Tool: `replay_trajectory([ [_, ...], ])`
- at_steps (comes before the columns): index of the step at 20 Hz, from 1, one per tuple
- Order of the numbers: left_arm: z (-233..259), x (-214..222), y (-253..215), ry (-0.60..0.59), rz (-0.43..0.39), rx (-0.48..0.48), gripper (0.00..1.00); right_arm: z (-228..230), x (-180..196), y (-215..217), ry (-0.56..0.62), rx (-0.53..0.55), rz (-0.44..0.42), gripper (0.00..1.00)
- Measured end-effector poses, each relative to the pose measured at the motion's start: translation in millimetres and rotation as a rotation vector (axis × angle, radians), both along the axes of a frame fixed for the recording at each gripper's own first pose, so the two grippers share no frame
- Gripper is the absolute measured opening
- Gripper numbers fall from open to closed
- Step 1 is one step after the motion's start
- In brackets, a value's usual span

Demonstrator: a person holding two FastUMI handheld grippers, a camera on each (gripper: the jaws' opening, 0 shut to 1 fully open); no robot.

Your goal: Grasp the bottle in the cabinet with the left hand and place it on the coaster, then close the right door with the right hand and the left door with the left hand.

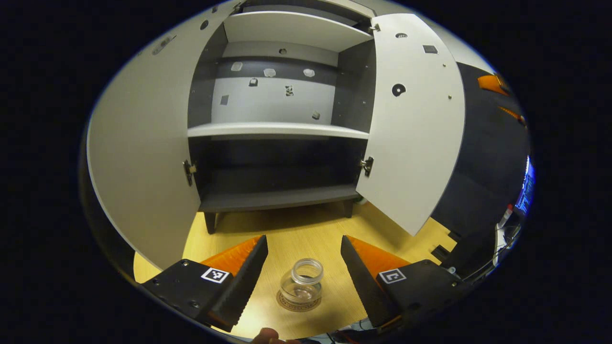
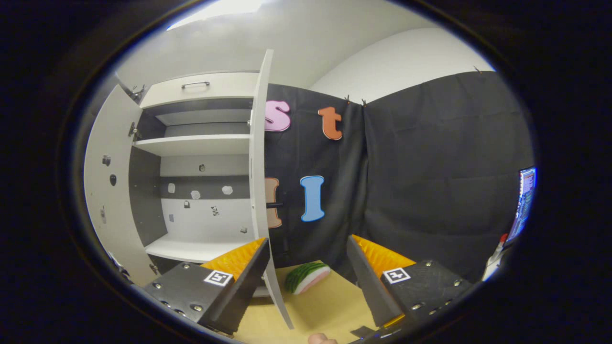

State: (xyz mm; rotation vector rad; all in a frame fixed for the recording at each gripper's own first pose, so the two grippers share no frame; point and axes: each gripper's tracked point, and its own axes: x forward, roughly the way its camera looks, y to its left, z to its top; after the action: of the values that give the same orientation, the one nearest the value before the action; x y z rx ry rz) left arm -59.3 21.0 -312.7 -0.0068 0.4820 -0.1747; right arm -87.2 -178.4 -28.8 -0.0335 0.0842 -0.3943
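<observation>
Both doors gape, bottle sits on coaster; wide-open, empty right gripper should push door edge squarely.

Evenly lit, sharp at centre; strong fisheye bending toward edges. Soft shadow under cabinet; bright glare on ceiling above.

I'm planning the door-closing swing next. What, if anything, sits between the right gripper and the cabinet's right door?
Nothing visible does. In the right gripper view, the right door stands edge-on just beyond the right gripper, whose jaws are open. The watermelon slice lies on the table beside the door, not in front of it.
</observation>
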Motion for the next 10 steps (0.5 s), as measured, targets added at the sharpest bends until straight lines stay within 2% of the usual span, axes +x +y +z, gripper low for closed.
replay_trajectory([
  [7, 165.7, 25.6, 20.8, -0.260, 0.135, -0.063, 0.97, 0.1, 11.7, -15.1, 0.006, -0.021, 0.003, 0.98],
  [10, 221.4, 28.3, 33.5, -0.312, 0.193, -0.065, 0.97, 7.6, 19.3, -20.3, -0.017, -0.046, 0.019, 0.96],
])
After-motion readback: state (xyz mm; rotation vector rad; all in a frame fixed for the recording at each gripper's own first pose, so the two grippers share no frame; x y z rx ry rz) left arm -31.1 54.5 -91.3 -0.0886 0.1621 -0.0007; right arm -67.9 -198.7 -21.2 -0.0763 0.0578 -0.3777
